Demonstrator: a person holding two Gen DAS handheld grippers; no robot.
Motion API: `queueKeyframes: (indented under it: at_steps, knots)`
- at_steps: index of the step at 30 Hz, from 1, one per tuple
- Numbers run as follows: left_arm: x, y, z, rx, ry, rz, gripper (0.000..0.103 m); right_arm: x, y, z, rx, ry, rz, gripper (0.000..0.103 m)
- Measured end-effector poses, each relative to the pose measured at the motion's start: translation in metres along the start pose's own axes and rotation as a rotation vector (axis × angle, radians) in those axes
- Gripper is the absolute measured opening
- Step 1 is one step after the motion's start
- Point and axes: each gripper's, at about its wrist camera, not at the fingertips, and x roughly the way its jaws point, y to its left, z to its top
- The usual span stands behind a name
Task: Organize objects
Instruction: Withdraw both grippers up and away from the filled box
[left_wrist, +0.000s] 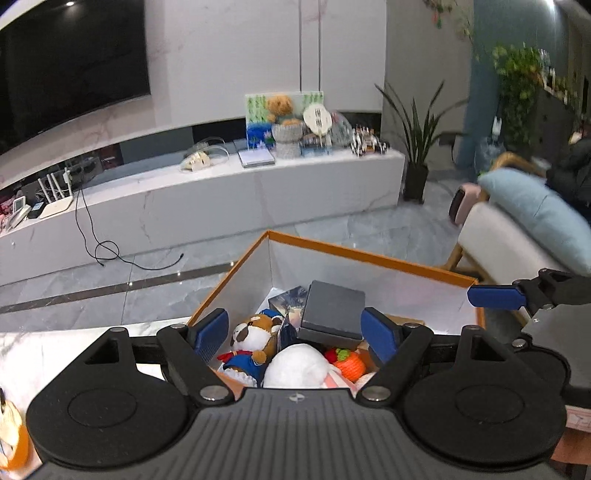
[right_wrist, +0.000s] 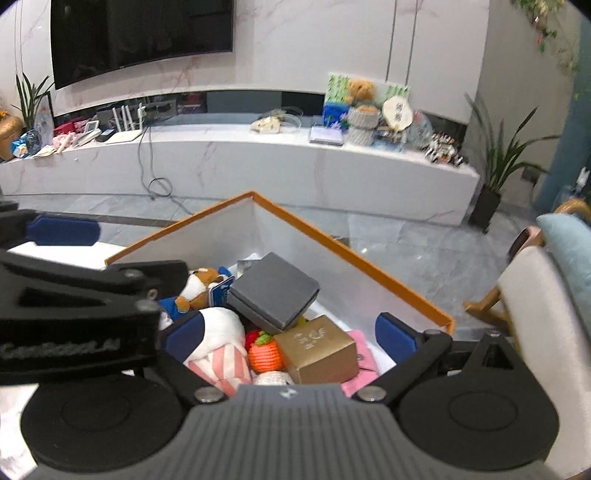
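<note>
An orange-rimmed white box (left_wrist: 369, 254) (right_wrist: 332, 243) stands on a marble table and holds several items. A dark grey box (left_wrist: 332, 308) (right_wrist: 275, 290) lies on top. Beside it are a raccoon plush (left_wrist: 255, 332) (right_wrist: 199, 286), a white plush (left_wrist: 299, 365) (right_wrist: 218, 325), an orange knitted toy (left_wrist: 351, 363) (right_wrist: 264, 352) and a gold box (right_wrist: 319, 350). My left gripper (left_wrist: 295, 330) is open and empty above the box. My right gripper (right_wrist: 288, 334) is open and empty above it too. The other gripper shows at each view's edge.
A long white TV bench (right_wrist: 295, 162) with routers, a teddy bear and clutter runs along the far wall under a TV (right_wrist: 140, 33). A chair with a blue cushion (left_wrist: 532, 210) stands right of the box. A potted plant (left_wrist: 417, 147) stands beyond. A cable lies on the floor.
</note>
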Motion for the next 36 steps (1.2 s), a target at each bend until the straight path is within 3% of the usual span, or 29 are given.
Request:
queueKeyframes:
  at_steps: [9, 11, 16, 19, 24, 27, 31, 36]
  knots:
    - [-0.007, 0.012, -0.012, -0.109, 0.041, -0.059, 0.099, -0.026, 0.004, -0.015, -0.038, -0.069, -0.032, 0.102]
    - [-0.003, 0.013, -0.009, -0.078, 0.077, -0.034, 0.101, -0.022, 0.0, -0.015, -0.029, -0.037, -0.044, 0.102]
    - [-0.005, 0.029, -0.022, -0.105, 0.031, 0.026, 0.103, -0.002, -0.025, -0.017, 0.103, 0.074, -0.074, 0.102]
    - [0.004, 0.037, -0.029, -0.125, 0.09, 0.045, 0.103, 0.007, -0.025, -0.018, 0.135, 0.117, -0.121, 0.102]
    - [0.007, 0.046, -0.033, -0.154, 0.122, 0.109, 0.103, 0.007, -0.013, -0.018, 0.185, 0.16, -0.127, 0.102]
    - [0.006, 0.052, -0.035, -0.171, 0.139, 0.107, 0.103, 0.005, -0.003, -0.018, 0.182, 0.168, -0.104, 0.102]
    - [0.01, 0.056, -0.039, -0.189, 0.185, 0.082, 0.103, 0.009, 0.008, -0.017, 0.164, 0.215, -0.161, 0.102]
    - [0.012, 0.051, -0.043, -0.166, 0.231, 0.121, 0.103, 0.01, 0.023, -0.015, 0.052, 0.226, -0.257, 0.102]
